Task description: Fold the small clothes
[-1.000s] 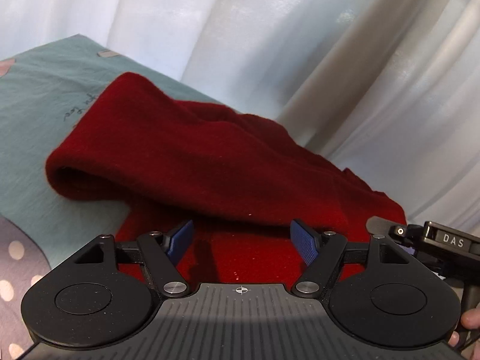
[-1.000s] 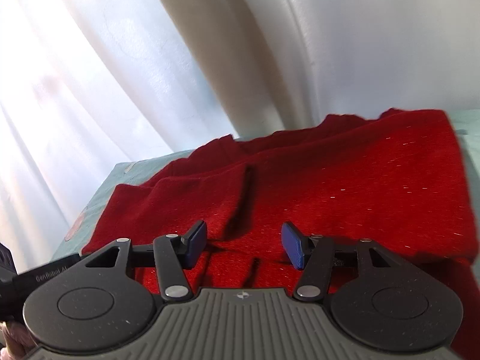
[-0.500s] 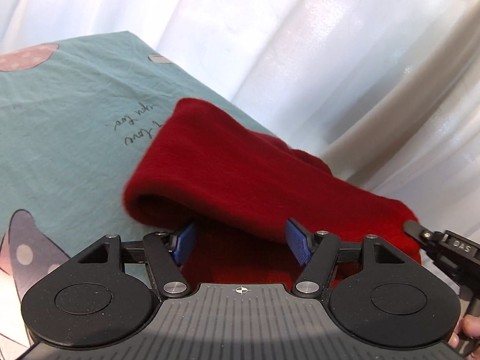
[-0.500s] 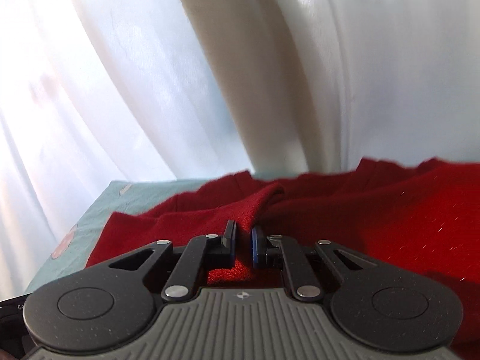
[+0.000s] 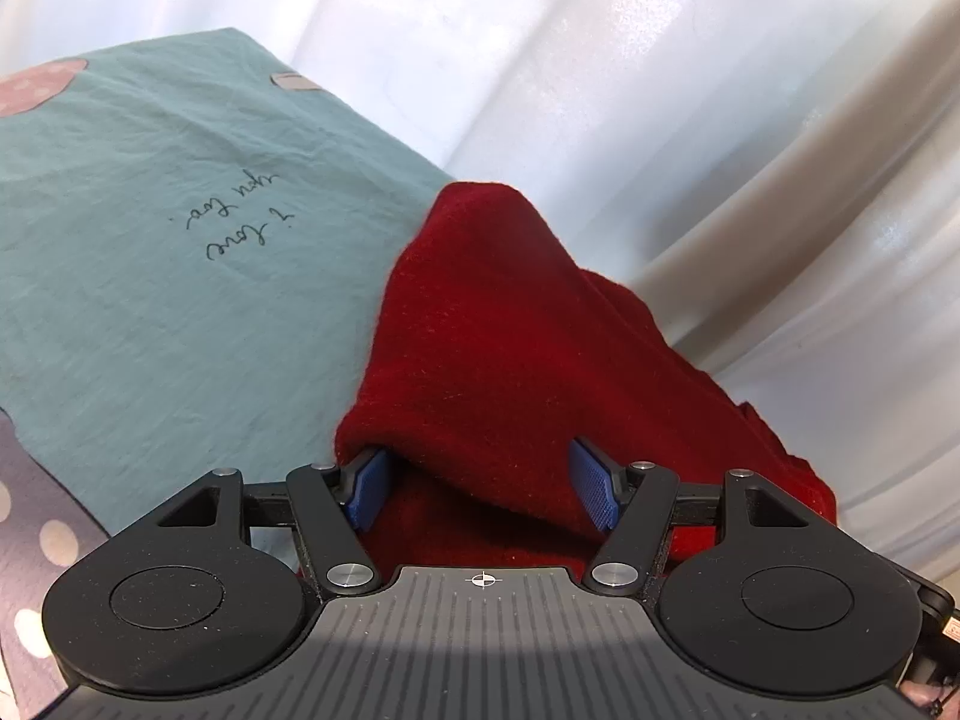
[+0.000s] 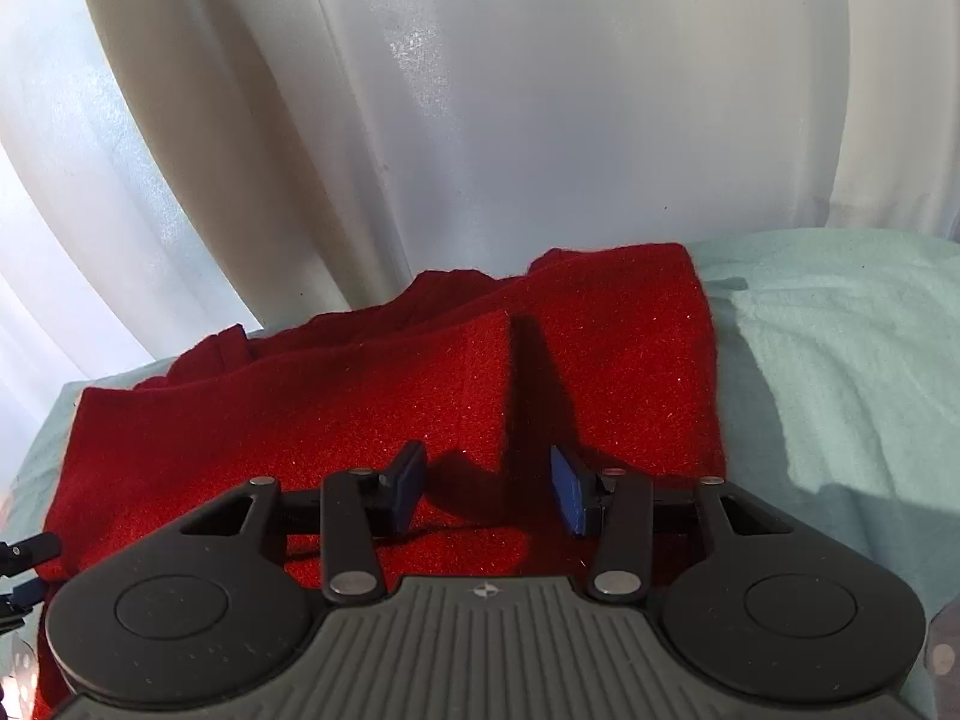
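Soft red knit (image 5: 516, 354), light and floppy; I'd pinch its folded edge low in frame.
Left hand-held gripper (image 5: 483, 489) apart around the fold; right hand-held gripper (image 6: 489, 495) opening, pads clear of the cloth.

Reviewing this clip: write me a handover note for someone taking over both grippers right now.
Left gripper: jaws apart around a rolled fold of the red knit garment; the pads do not look pressed on it.
Right gripper: jaws opening, nothing pinched; a folded edge of the same red knit garment lies under and ahead of it.
Garment lies on the teal sheet, next to the white curtain.
Done: at least one layer is folded over.
Left: it looks bunched and uneven, so square the edges and probably finish folding; how many folds remain cannot be told.
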A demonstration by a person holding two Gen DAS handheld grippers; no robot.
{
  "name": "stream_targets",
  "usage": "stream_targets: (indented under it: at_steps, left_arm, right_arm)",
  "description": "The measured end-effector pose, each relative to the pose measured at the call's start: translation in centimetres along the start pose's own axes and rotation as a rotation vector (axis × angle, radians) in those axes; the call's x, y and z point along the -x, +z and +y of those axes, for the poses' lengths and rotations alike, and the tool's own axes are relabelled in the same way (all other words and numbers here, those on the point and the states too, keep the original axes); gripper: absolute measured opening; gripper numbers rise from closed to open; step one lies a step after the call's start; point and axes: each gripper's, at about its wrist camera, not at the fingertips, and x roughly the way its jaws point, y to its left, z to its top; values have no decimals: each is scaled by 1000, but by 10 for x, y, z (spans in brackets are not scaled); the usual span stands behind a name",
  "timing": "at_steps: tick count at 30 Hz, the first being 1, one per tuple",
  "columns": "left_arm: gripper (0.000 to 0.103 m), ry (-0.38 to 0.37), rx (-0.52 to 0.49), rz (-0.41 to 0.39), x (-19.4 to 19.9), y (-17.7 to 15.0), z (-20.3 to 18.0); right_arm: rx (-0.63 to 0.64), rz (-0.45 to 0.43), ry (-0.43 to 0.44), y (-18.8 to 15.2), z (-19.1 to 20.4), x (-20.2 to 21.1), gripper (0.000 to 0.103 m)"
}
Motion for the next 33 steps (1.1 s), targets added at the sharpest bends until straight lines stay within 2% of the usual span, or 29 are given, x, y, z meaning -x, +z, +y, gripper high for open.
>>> stream_targets:
  at_steps: [3,4,5,9,12,17,20,24,25,26,28,30,31,33]
  left_arm:
    - [71,8,-5,9,-2,0,-2]
    - [71,14,-11,10,-2,0,-3]
    - [72,24,-17,13,-3,1,-4]
    - [73,40,-45,27,-2,1,-10]
    - [74,28,-48,48,-1,0,-14]
    - [77,36,-110,97,6,-4,-27]
    - [78,32,-161,87,19,-3,-34]
    - [86,-6,-193,32,31,4,-42]
    - [86,-4,-208,21,29,7,-43]
    - [86,6,-219,17,25,9,-45]
    - [86,11,-223,22,12,14,-45]
    - [86,8,-231,36,-1,15,-51]
    - [86,15,-244,35,-7,16,-55]
    - [86,39,-302,20,-18,15,-65]
  right_arm:
    - [-24,28,65,0,8,-15,40]
    - [-11,23,56,0,13,-17,24]
    - [25,0,42,0,19,-14,16]
    - [189,-227,-80,0,38,18,5]
    - [164,-261,-111,-1,30,29,5]
    - [126,-191,-163,-4,9,23,5]
    - [114,-158,-178,-6,-1,20,5]
    - [99,-124,-123,-11,-9,18,9]
    - [84,-122,-112,-10,-11,18,15]
    - [58,-108,-104,-7,-13,15,28]
    - [11,-61,-70,1,-16,6,41]
    - [-20,-33,-63,6,-17,-6,40]
    - [-21,-23,-58,8,-15,-10,37]
    - [9,-27,-34,11,-7,-13,13]
